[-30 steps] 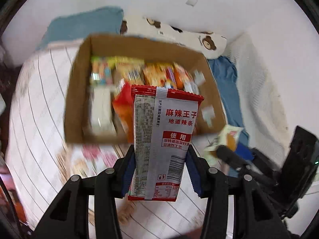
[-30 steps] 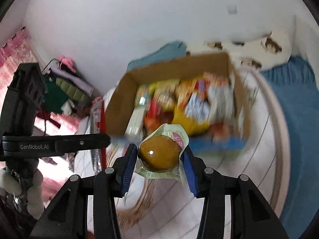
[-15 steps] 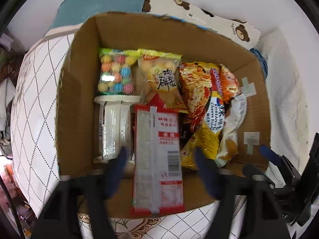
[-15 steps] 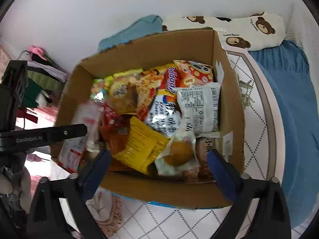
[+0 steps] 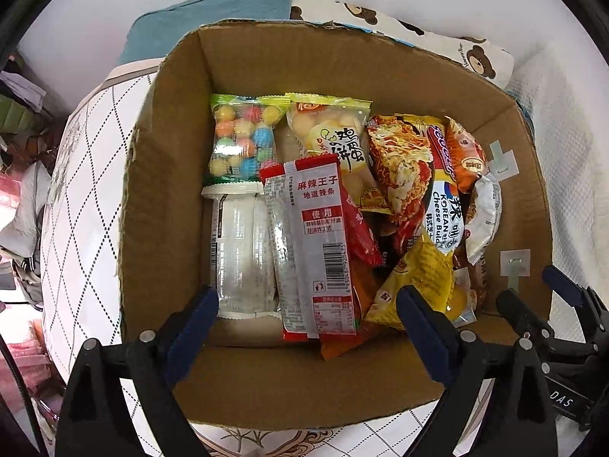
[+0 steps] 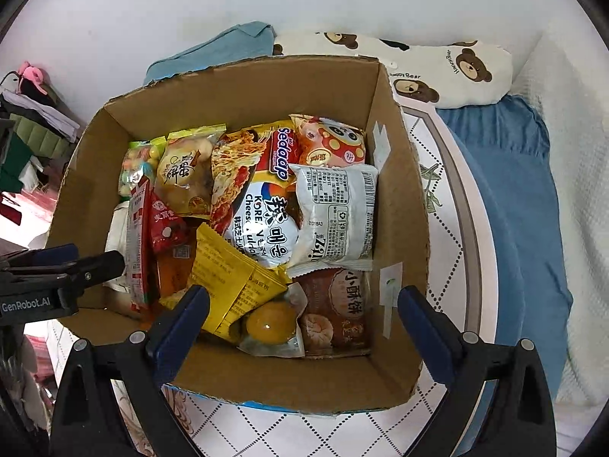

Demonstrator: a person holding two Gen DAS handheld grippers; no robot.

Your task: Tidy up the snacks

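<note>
A cardboard box [image 5: 163, 198] [image 6: 403, 205] on the bed holds several snack packs. The red-and-silver spicy strip pack [image 5: 312, 247] lies in the box, left of centre; it shows on edge in the right wrist view [image 6: 137, 243]. The clear pack with a yellow egg [image 6: 271, 323] lies at the box's near wall, beside a brown pastry pack [image 6: 335, 312]. My left gripper [image 5: 306, 320] is open and empty above the box's near edge. My right gripper [image 6: 302, 316] is open and empty above the egg pack.
Colourful candy bag [image 5: 241, 141], white wrapped pack [image 5: 239, 251], yellow pack [image 5: 426, 278] and noodle packs [image 6: 262, 205] fill the box. A bear-print pillow [image 6: 437, 64], a teal cushion [image 5: 213, 23] and a blue blanket [image 6: 510, 198] lie around it on the quilted bed.
Both grippers moved over the box and opened. The left let go of the red-and-silver pack, the right let go of the egg pack; both packs now lie in the box.
</note>
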